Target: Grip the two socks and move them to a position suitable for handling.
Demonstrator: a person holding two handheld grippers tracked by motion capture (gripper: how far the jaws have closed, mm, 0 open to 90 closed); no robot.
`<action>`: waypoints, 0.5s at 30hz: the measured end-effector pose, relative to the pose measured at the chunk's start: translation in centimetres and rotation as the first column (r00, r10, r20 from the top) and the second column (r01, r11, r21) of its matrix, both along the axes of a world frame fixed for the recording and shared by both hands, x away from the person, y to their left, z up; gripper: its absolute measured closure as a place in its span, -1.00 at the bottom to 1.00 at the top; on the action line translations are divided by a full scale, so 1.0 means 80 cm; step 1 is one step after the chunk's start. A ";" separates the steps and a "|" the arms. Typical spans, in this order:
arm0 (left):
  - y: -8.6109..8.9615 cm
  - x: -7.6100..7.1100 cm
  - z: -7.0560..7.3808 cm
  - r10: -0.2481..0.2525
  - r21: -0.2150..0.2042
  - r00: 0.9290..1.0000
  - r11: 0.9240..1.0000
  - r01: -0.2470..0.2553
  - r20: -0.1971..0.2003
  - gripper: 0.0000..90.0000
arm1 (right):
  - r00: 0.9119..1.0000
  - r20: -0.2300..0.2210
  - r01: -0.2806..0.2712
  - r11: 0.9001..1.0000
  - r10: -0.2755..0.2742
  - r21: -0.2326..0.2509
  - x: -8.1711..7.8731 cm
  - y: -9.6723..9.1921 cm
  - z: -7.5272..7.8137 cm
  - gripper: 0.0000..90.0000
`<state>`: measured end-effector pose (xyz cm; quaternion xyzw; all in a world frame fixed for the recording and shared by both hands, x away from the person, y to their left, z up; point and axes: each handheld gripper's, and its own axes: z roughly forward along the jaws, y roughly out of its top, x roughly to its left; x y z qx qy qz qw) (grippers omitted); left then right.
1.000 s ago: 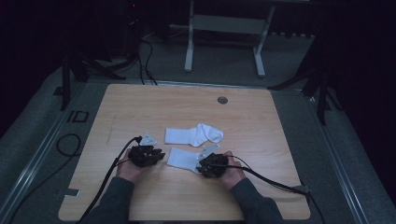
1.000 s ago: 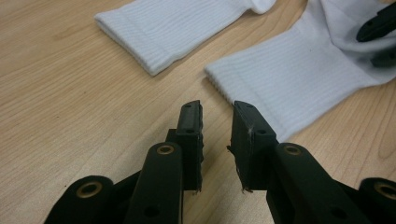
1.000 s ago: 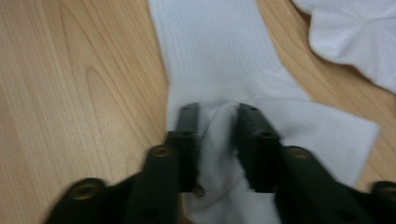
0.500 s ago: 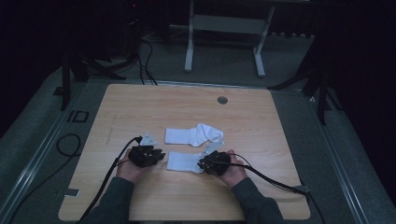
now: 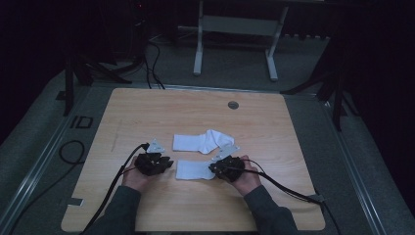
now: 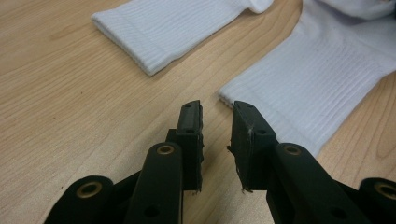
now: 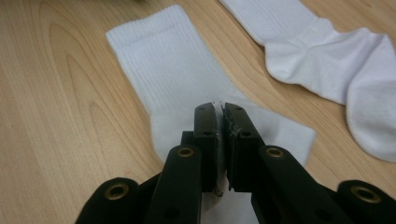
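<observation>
White ribbed cotton: two socks are laid on the desk, near its front half. The near sock is stretched flat between the two tools; the far sock is set just behind it, bent at the heel, and the two are seen apart at the cuffs (overlap at the toe end cannot be told).

Left tool: jaws are held slightly apart with nothing between them. They are hovered just short of the cuff corner of the near sock; bare wood is seen in the gap. The far sock is seen beyond, cuff toward the tool. In the high view this tool is placed just left of the near sock.

Right tool: jaws have just been closing and are now brought nearly together, clamped on a pinch of the near sock, with fabric caught in the thin slit. The far sock is seen up and to the right. In the high view this tool is set on the sock's right end.
</observation>
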<state>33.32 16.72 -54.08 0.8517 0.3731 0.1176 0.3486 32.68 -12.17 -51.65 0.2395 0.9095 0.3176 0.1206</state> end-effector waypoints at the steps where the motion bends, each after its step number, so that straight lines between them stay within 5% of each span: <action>1: 0.000 0.000 0.000 0.000 0.000 1.000 1.000 0.000 0.000 0.63 | 1.000 0.003 0.000 1.000 0.000 -0.007 0.000 -0.002 0.003 0.86; 9: 0.000 0.000 0.000 0.002 -0.002 1.000 1.000 -0.002 0.000 0.63 | 0.999 0.025 0.023 0.999 -0.023 -0.025 0.000 -0.004 0.003 0.90; 15: 0.000 0.000 0.000 -0.001 -0.001 1.000 1.000 0.001 0.001 0.63 | 0.989 0.087 0.124 0.992 -0.122 -0.016 0.012 -0.041 0.024 0.88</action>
